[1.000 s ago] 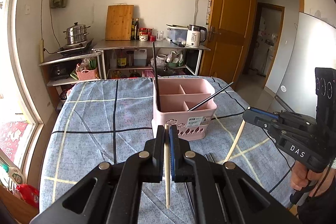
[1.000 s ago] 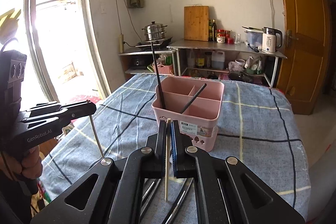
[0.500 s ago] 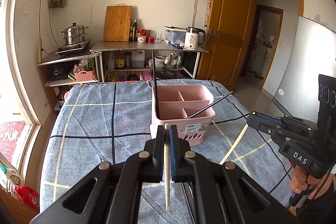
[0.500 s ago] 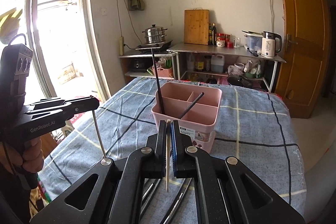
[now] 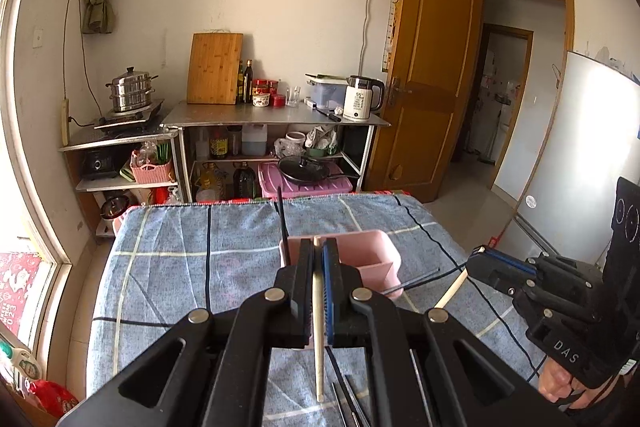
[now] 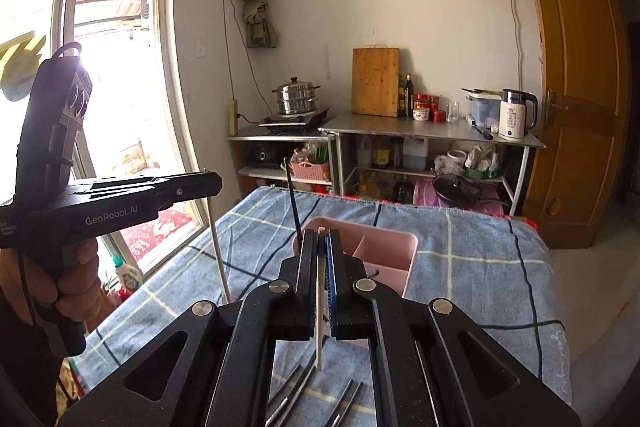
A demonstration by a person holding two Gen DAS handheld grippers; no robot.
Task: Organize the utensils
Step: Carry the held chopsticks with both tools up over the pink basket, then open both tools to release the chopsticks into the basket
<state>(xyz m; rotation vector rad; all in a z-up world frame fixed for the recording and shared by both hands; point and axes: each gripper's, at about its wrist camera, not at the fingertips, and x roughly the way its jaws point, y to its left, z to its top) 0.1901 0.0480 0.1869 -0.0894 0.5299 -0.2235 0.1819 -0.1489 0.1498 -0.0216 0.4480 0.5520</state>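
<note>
Your left gripper point(image 5: 319, 267) is clamped on a pale chopstick point(image 5: 319, 355), and your right gripper point(image 6: 322, 259) pinches its twin point(image 6: 319, 343) the same way. Both sticks hang tip-down over the table, with the pink divided caddy point(image 5: 376, 251) at twelve o'clock beyond each pair of jaws. Expect them to be light, stiff and smooth, so they may pivot or slip; a hold nearer mid-length looks steadier. Dark chopsticks point(image 6: 344, 403) lie at six o'clock on the checked cloth point(image 5: 168, 267).
</note>
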